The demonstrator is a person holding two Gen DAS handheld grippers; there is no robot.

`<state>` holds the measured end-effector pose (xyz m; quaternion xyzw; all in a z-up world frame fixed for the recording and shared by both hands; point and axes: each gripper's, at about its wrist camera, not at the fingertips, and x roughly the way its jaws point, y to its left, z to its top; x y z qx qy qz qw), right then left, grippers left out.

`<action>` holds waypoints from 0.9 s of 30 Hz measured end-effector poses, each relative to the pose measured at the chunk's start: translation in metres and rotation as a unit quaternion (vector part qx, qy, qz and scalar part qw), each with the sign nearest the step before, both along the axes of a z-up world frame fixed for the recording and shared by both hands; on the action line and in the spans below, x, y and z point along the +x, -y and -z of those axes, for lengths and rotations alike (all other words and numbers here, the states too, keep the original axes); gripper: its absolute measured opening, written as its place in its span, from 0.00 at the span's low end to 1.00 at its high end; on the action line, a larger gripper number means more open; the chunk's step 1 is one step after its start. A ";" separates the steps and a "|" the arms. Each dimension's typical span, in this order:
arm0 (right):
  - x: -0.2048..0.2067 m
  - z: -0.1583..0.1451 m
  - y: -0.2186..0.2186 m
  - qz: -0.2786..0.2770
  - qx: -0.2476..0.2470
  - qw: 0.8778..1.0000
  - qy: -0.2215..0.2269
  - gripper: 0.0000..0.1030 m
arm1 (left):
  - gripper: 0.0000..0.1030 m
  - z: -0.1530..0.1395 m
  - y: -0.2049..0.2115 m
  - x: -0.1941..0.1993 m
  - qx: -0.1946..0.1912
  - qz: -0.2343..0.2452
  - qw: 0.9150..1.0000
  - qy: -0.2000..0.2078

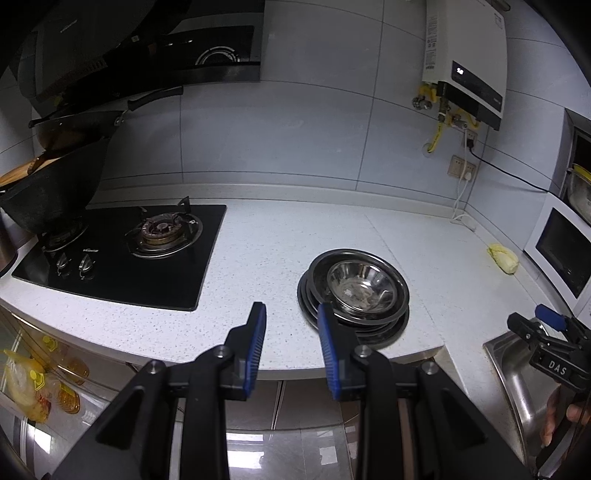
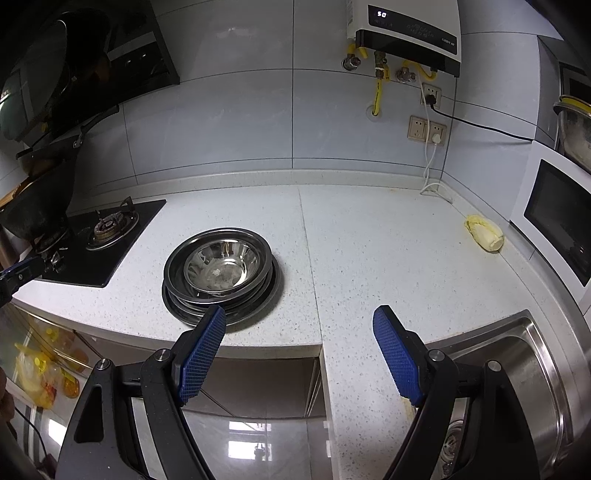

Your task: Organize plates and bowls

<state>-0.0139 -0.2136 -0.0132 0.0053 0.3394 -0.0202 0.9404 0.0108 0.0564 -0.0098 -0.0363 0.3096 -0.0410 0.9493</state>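
We read "DAS" on a label on the right gripper (image 1: pixel 550 325) and a lit "50" on the water heater (image 2: pixel 406 33); the hob (image 1: pixel 122 254) carried a small logo we could not make out. A shiny steel bowl (image 2: pixel 221 267) sat nested on a stack of steel plates (image 2: pixel 177 302) near the worktop's (image 2: pixel 369 240) front edge, between hob and sink (image 2: pixel 532 362). Our left gripper (image 1: pixel 291 314) hung with fingers spread, just before the stack; our right gripper's fingers were spread wide, gripping nothing.
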 end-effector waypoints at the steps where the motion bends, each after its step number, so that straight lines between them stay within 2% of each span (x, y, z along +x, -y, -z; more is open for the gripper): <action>1: 0.000 0.000 0.000 0.000 0.000 1.000 0.000 0.75 | 0.27 0.000 0.001 0.000 0.002 -0.004 1.000 0.001; 10: 0.000 0.002 0.003 0.003 -0.001 1.000 -0.002 0.75 | 0.27 -0.002 -0.003 0.006 -0.002 -0.019 1.000 -0.001; 22: -0.003 0.001 0.005 0.006 -0.007 1.000 -0.001 0.75 | 0.27 -0.007 -0.007 0.008 -0.040 -0.016 0.999 0.011; 25: -0.005 0.000 0.005 0.007 -0.007 1.000 0.002 0.75 | 0.27 -0.008 -0.002 0.010 -0.027 -0.016 0.999 0.008; 26: -0.006 0.000 0.005 0.007 -0.007 1.000 0.002 0.75 | 0.35 -0.008 0.000 0.010 -0.021 -0.015 1.000 0.007; 27: -0.007 0.000 0.006 0.008 -0.007 1.000 0.002 0.75 | 0.51 -0.007 0.003 0.011 -0.017 -0.010 1.000 0.003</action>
